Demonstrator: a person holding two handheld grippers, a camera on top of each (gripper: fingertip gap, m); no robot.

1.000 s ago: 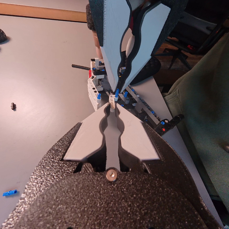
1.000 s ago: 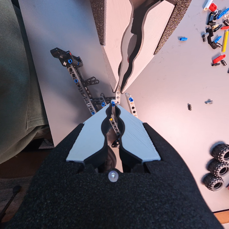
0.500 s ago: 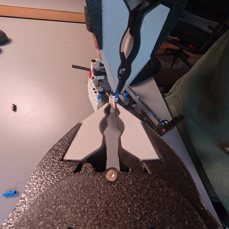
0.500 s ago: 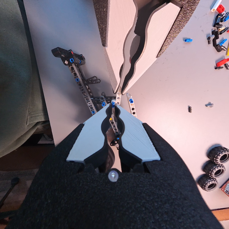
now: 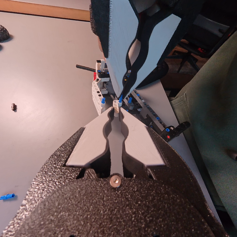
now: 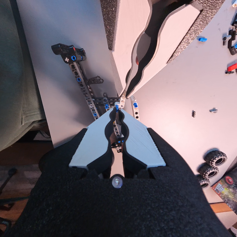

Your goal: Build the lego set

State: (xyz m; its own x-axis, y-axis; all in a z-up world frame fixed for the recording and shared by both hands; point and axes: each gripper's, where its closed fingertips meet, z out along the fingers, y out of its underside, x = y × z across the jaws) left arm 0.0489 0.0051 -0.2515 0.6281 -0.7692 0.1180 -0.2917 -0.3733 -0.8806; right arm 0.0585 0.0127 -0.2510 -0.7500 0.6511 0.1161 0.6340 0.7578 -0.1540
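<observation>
Counter [image 5: 38, 77] on my far left is mostly bare: one small black connector [image 5: 13, 107] lying loose, a blue pin [image 5: 7, 196] nearer me, both well apart from the build. Moving in, I've got the left tongs [image 5: 116, 110] clamped on a short white beam [image 5: 116, 106], gripping its lower end so the holes at the top stay free. Right above it the right tongs [image 6: 117, 109] come in from the opposite side, pinched shut on a blue peg [image 6: 117, 108] whose tip sits at the beam's top hole. I judge I'm seating that peg now.

Behind the meeting point sits the lego chassis [image 5: 100, 94], white perforated beams on its left face, a long grey beam [image 6: 83, 88] running out to a black end block [image 6: 68, 52] near the counter edge. Farther right, in the right wrist view, black tyres [image 6: 215, 159] stand grouped by the edge and loose parts [image 6: 230, 38] lie scattered at the top.

How it handles, by my reckoning: everything here is light, hard plastic, stiff and a bit slick. The peg is tiny and round, so it can twist or pop out of the pads; I'd hold it by the shank and push straight along its axis. The beam wants gripping across its flat sides, close to the hole, so it won't pivot under the push.
</observation>
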